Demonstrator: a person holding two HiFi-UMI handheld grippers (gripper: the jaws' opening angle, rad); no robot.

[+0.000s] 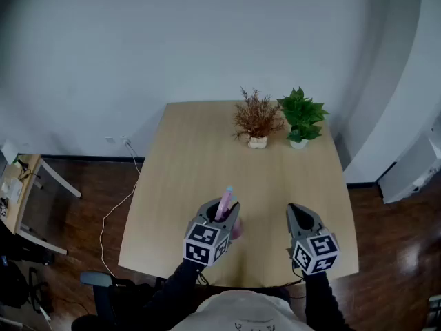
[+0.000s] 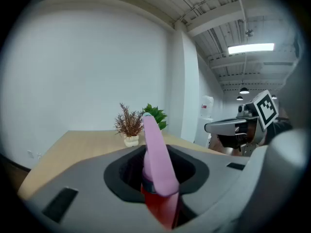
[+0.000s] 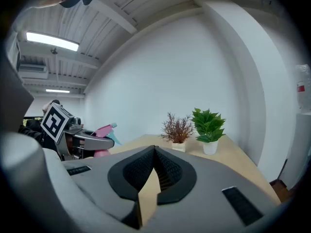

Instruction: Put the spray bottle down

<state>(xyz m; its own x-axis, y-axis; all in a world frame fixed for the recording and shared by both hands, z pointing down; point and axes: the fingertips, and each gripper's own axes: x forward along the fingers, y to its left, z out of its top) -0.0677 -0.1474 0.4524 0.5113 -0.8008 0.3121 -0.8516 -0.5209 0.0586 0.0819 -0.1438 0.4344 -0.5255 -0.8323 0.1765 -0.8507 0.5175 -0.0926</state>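
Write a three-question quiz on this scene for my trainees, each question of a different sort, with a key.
1. True or false: the right claw holds the spray bottle.
2. Fill in: in the head view, the green plant stands to the ___ of the brown plant.
3. The spray bottle's head is mainly: A) pink B) yellow C) black
Key: 1 false, the left claw holds it; 2 right; 3 A.
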